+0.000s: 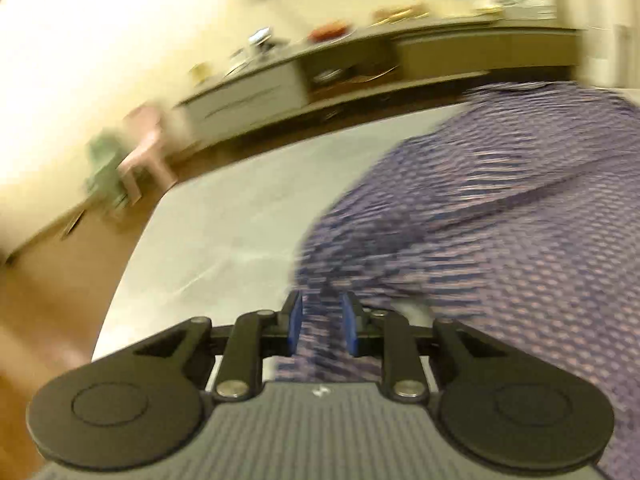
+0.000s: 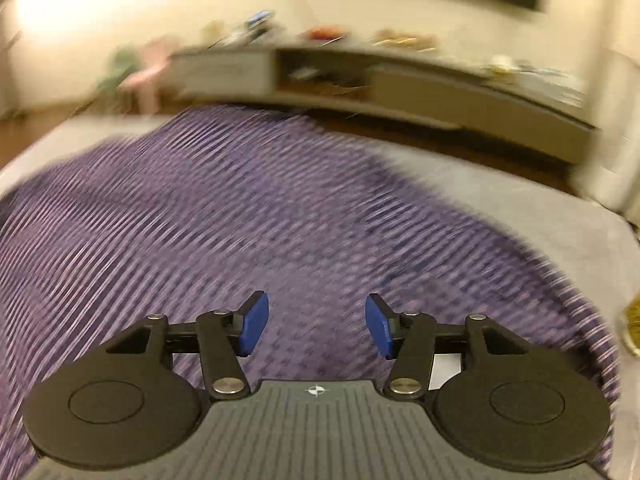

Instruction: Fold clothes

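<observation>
A purple checked garment (image 1: 500,208) lies spread on a grey table (image 1: 240,216). In the left wrist view my left gripper (image 1: 322,322) has its blue pads closed on a bunched edge of the garment at its near left corner. In the right wrist view the same garment (image 2: 240,208) fills the middle of the grey table (image 2: 500,204). My right gripper (image 2: 316,326) is open, its blue pads wide apart just above the cloth, holding nothing. Both views are blurred by motion.
A low TV cabinet (image 1: 400,60) with clutter on top runs along the far wall, also in the right wrist view (image 2: 400,80). A pink child's chair (image 1: 146,140) stands on the wooden floor (image 1: 60,300) left of the table. A yellowish object (image 2: 634,328) sits at the table's right edge.
</observation>
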Demonstrator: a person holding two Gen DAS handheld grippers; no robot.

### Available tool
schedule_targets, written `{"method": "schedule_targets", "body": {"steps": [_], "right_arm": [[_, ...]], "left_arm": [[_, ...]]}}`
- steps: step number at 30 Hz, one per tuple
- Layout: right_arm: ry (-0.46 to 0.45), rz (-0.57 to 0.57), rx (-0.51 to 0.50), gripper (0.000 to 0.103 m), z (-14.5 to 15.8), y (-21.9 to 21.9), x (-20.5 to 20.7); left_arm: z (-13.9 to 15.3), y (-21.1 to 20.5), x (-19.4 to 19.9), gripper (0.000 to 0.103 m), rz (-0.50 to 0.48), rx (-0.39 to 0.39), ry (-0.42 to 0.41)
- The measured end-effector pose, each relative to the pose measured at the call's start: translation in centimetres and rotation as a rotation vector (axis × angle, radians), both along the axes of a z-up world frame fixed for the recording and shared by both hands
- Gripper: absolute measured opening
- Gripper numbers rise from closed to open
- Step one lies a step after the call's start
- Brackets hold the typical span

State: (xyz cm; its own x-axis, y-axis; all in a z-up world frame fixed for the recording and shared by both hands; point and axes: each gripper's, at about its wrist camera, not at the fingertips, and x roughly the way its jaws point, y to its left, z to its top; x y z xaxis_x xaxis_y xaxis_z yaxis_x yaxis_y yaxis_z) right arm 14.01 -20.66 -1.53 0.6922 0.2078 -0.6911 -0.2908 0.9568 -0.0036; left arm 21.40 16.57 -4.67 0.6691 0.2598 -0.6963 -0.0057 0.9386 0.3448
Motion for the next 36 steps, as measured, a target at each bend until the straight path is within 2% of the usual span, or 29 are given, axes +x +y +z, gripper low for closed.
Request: {"method": "schedule_targets", "body": {"steps": [3, 6, 10, 11, 12, 14, 18, 20, 21, 22, 24, 26, 28, 30, 31, 33, 36], "right_arm": [[0.024, 0.031, 0.032, 0.057, 0.1, 1.7, -1.1], [0.085, 0.056, 0.019, 0.055, -0.8, 2.1, -1.8], [0.122, -0.045, -0.032, 0.055, -1.5, 0.6, -2.5], [0.125, -0.076, -0.039, 0.055, -1.6, 0.1, -2.8], [0.125, -0.102, -0.028, 0.055, -1.6, -0.4, -3.2], [0.120, -0.150, -0.004, 0.055, -1.5, -1.4, -4.2], [0.059, -0.171, 0.061, 0.056, 0.1, -0.6, -7.4], [0.031, -0.147, 0.063, 0.056, 0.3, 0.2, -7.8], [0.030, -0.136, 0.055, 0.056, 0.0, 0.5, -8.0], [0.037, -0.137, 0.043, 0.056, -0.3, 0.6, -7.8], [0.050, -0.146, 0.017, 0.054, -1.0, 0.7, -7.6], [0.061, -0.209, -0.020, 0.048, -1.3, 0.1, -7.8], [0.070, -0.274, -0.060, 0.048, -1.6, -0.6, -8.0], [0.049, -0.345, -0.150, 0.048, -1.7, -1.4, -9.1], [0.033, -0.361, -0.169, 0.049, -1.7, -1.6, -10.0], [-0.011, -0.332, -0.093, 0.049, -1.0, -1.5, -12.5], [-0.038, -0.165, 0.026, 0.053, 0.2, 0.7, -16.7]], "left_arm": [[-2.5, 0.8, 1.1, 0.024, -0.013, 0.025, 0.028], [-3.6, 0.9, 2.3, 0.024, -0.016, 0.144, 0.020], [-4.5, 3.5, 5.6, 0.021, 0.135, 0.273, 0.017], [-4.5, 3.9, 6.1, 0.021, 0.159, 0.282, 0.012], [-4.4, 4.3, 6.4, 0.021, 0.176, 0.281, 0.006], [-3.4, 4.1, 6.5, 0.021, 0.188, 0.228, -0.008], [0.7, 0.3, 3.8, 0.021, 0.042, 0.058, -0.046], [1.5, -2.0, 2.1, 0.021, -0.068, -0.061, -0.028], [1.2, -3.1, 1.3, 0.021, -0.111, -0.084, -0.011], [0.7, -4.3, 0.7, 0.021, -0.148, -0.089, 0.008], [-1.1, -5.5, 0.5, 0.021, -0.174, -0.048, 0.046], [-1.5, -5.9, 0.2, 0.020, -0.155, 0.011, 0.044], [-1.7, -6.1, -0.2, 0.020, -0.129, 0.071, 0.036], [-1.9, -6.4, -0.6, 0.020, -0.104, 0.131, 0.028], [-1.3, -6.7, -1.1, 0.020, -0.108, 0.132, 0.020], [-0.3, -8.1, -3.9, 0.020, -0.195, 0.097, 0.027], [0.8, -10.4, -8.5, 0.021, -0.342, 0.042, 0.047]]}}
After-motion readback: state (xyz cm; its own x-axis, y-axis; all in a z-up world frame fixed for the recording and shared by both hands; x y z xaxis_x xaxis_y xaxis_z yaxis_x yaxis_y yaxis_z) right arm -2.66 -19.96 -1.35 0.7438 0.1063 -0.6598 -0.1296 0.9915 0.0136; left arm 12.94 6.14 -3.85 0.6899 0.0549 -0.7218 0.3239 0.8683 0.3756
